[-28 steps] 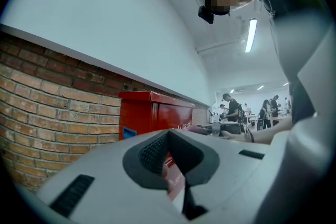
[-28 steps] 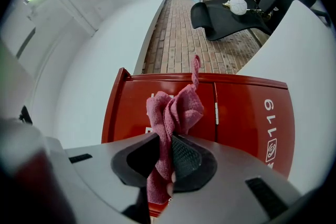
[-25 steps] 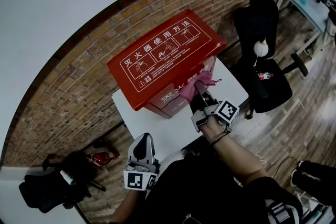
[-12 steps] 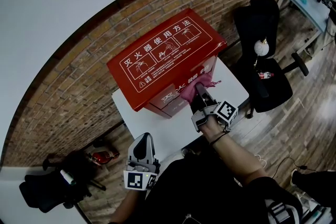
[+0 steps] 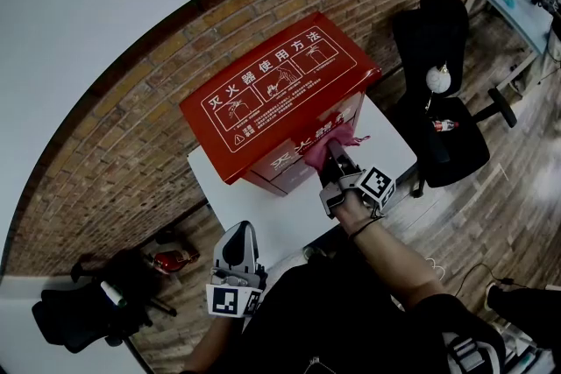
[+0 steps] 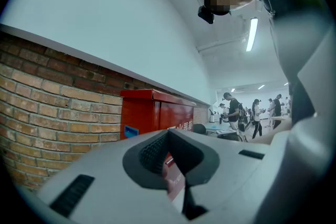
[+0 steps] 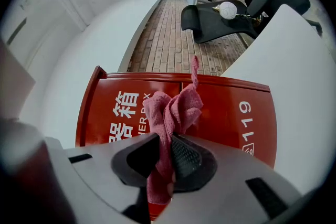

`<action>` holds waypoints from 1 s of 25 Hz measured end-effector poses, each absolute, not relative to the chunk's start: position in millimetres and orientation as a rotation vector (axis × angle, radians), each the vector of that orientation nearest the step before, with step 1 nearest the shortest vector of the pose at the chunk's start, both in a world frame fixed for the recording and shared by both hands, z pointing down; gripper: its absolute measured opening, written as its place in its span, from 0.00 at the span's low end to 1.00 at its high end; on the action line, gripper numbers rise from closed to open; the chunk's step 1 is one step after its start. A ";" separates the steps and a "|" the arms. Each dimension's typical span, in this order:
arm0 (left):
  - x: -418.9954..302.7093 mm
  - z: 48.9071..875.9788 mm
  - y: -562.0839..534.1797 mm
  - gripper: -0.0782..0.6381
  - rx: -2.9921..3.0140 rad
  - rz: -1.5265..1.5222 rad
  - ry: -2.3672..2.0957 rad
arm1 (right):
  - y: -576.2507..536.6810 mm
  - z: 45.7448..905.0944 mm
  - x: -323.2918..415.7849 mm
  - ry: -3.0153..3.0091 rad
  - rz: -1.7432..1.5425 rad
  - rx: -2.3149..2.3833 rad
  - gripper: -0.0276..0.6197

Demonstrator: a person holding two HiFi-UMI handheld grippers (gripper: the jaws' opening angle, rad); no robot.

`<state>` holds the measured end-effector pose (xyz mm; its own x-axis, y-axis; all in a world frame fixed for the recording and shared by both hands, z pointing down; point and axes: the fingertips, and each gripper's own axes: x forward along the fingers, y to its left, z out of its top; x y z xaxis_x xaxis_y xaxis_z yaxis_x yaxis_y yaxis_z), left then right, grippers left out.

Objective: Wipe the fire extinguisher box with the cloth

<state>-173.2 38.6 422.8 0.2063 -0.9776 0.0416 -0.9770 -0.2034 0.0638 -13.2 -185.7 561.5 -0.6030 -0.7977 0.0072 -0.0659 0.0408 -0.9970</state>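
Though tiny overhead, cloth (image 7: 173,110) clamped between right fingers (image 7: 187,158)

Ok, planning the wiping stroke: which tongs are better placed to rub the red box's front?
Right. The right tongs grip the crumpled pink cloth right at the front of the red metal fire extinguisher box; the left tongs hang low, shut and empty, away from it.

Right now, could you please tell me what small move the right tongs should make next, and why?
Probably sweep the cloth sideways across the red box front: the right tongs are shut on the cloth, which is bunched up at that face, so a wiping stroke looks ready.
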 end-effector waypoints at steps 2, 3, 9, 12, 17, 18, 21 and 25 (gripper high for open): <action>-173.2 422.8 38.8 0.16 2.379 -0.009 -1.932 | -185.8 563.7 -13.4 1.741 -1.618 -0.882 0.15; -173.2 423.1 39.0 0.16 2.379 -0.006 -1.931 | -185.9 564.3 -13.5 1.742 -1.617 -0.886 0.15; -174.1 423.7 40.2 0.16 2.374 -0.007 -1.932 | -184.2 576.1 -14.3 1.719 -1.653 -0.927 0.15; -175.3 424.3 40.1 0.16 2.374 -0.003 -1.933 | -184.4 580.9 -14.8 1.720 -1.658 -0.941 0.15; -177.2 425.8 39.9 0.16 2.368 0.001 -1.936 | -184.8 590.0 -15.1 1.714 -1.674 -0.966 0.15; -177.6 426.2 40.0 0.16 2.366 0.001 -1.936 | -184.5 591.9 -15.2 1.712 -1.678 -0.971 0.15; -178.4 427.4 39.9 0.16 2.361 0.002 -1.936 | -184.3 597.1 -15.4 1.707 -1.688 -0.987 0.15; -179.6 427.0 38.9 0.16 2.357 0.002 -1.937 | -184.1 603.5 -14.9 1.696 -1.704 -1.010 0.15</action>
